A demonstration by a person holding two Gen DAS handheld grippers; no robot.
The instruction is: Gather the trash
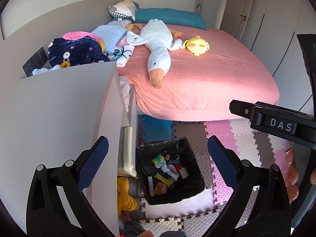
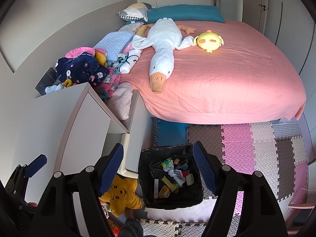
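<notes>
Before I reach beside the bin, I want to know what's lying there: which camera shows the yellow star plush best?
The right wrist view: the yellow star plush shows its smiling face, lying left of the trash bin. In the left wrist view the white cabinet hides most of it.

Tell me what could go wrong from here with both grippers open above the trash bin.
Both the left gripper and right gripper are open and empty over the black-lined bin, which stands close to the white cabinet; reaching down could knock the cabinet edge or tip the bin. The yellow star plush lies right beside the bin, so it might be mistaken for trash. The two grippers are close together and could collide.
</notes>
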